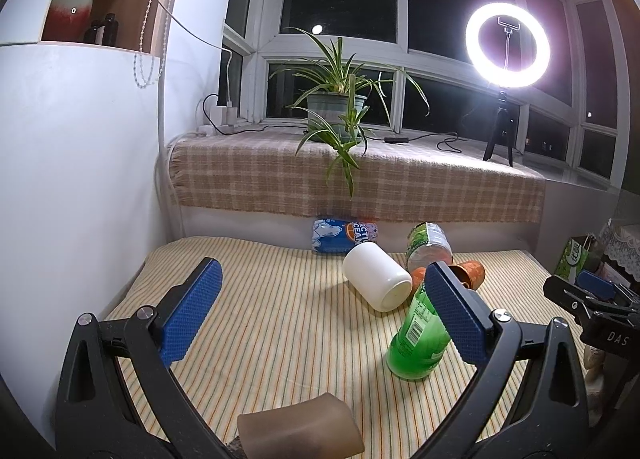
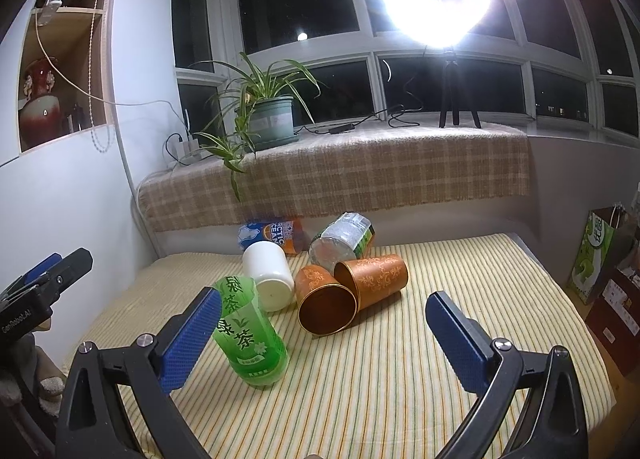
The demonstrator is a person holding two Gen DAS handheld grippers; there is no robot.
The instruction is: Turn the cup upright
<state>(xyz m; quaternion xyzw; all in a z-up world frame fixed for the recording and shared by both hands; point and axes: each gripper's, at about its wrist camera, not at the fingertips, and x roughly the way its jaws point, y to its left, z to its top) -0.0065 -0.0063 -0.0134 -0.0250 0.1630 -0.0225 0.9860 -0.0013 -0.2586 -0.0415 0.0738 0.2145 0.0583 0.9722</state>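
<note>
Several cups lie tipped over on the striped cloth (image 2: 400, 379). A white cup (image 1: 376, 277) (image 2: 269, 275) lies on its side. Two orange patterned cups (image 2: 326, 305) (image 2: 374, 277) lie beside it, mouths toward me; in the left wrist view one (image 1: 470, 273) shows behind my finger. A green cut-bottle cup (image 1: 418, 339) (image 2: 250, 335) lies tilted at the front. My left gripper (image 1: 320, 291) is open and empty, above the cloth in front of the white cup. My right gripper (image 2: 324, 323) is open and empty, in front of the orange cups.
A blue Arctic Ocean bottle cup (image 2: 272, 235) and a clear bottle cup with a green label (image 2: 344, 239) lie at the back by the checked ledge (image 2: 360, 179). A potted plant (image 1: 336, 111) and ring light (image 1: 506, 47) stand on the ledge. A brown block (image 1: 300, 431) lies near me.
</note>
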